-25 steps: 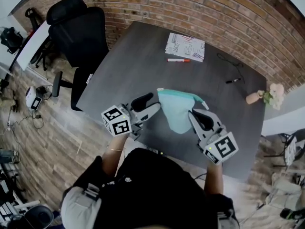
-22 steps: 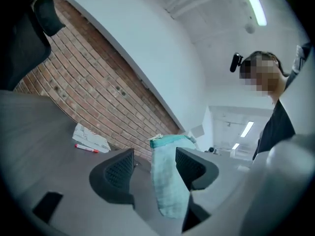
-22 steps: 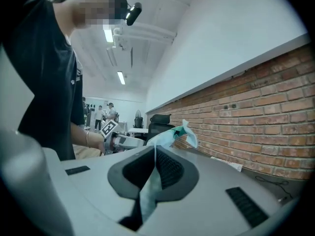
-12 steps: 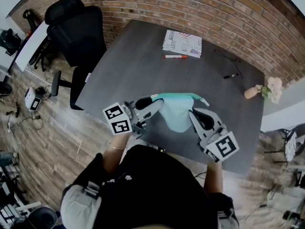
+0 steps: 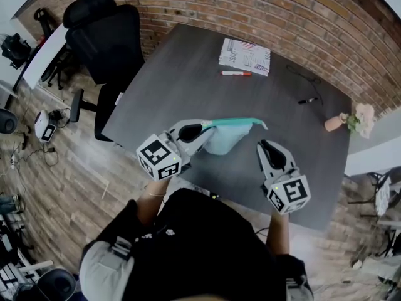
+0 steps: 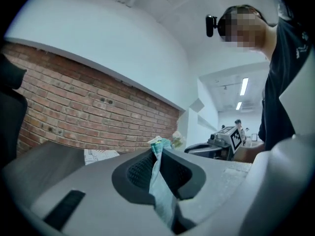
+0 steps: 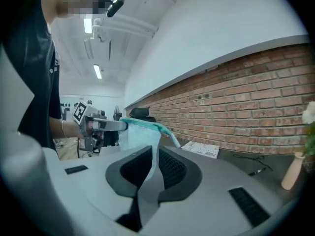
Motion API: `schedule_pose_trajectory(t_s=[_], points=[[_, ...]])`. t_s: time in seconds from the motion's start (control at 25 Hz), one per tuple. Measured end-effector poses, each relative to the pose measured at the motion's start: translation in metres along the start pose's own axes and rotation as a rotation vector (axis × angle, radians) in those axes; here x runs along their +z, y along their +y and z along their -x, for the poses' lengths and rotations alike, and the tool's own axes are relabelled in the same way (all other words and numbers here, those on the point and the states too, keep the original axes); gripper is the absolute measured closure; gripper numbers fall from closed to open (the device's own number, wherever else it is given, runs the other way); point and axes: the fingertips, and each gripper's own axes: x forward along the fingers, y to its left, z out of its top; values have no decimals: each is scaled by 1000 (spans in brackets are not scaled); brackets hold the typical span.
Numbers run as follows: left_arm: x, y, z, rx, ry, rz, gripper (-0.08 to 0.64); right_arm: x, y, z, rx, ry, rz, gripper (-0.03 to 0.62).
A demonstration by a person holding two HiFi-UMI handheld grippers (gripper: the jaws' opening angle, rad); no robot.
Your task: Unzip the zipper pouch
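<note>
The pale teal fabric zipper pouch (image 5: 229, 138) hangs above the dark grey desk (image 5: 188, 74), one end pinched in the fingers of the left gripper (image 5: 202, 130), which have just been closing onto it, while the right gripper (image 5: 262, 145) (near the pouch's other end, not touching) has fingers that have just been opening, narrowly parted with nothing between them.

A dark grey table (image 5: 182, 80) stands against a brick wall (image 5: 250, 8) on a wooden floor (image 5: 59, 168). A black office chair (image 5: 106, 39) sits by the table's left side. Near the far edge lies a printed booklet (image 5: 245, 56), with a red marker (image 5: 235, 73) just beside it. Further right lie a thin black cable (image 5: 302, 78) and a black pen (image 5: 306, 101). By the right edge, a small pink vase (image 5: 334, 123) holds pale flowers (image 5: 363, 114).
</note>
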Motion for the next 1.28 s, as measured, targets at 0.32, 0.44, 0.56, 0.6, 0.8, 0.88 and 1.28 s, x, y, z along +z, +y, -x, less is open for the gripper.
schedule_pose_trajectory(t_s=[0.32, 0.44, 0.56, 0.6, 0.8, 0.88, 1.28], points=[[-8, -9, -11, 90, 192, -371, 535, 19, 25, -17, 27, -30, 49, 551], [-12, -17, -17, 85, 234, -494, 535, 32, 49, -27, 71, -18, 71, 551], [-18, -25, -20, 77, 304, -643, 535, 37, 72, -34, 110, -7, 80, 549], [-22, -28, -21, 75, 328, -687, 535, 37, 77, -36, 116, -7, 84, 548], [-36, -36, -26, 71, 405, -832, 535, 35, 90, -42, 130, -6, 86, 537], [-38, -36, -25, 80, 425, -862, 535, 35, 92, -44, 124, -1, 97, 532], [-47, -34, -17, 109, 508, -969, 535, 31, 104, -52, 92, 46, 188, 535]])
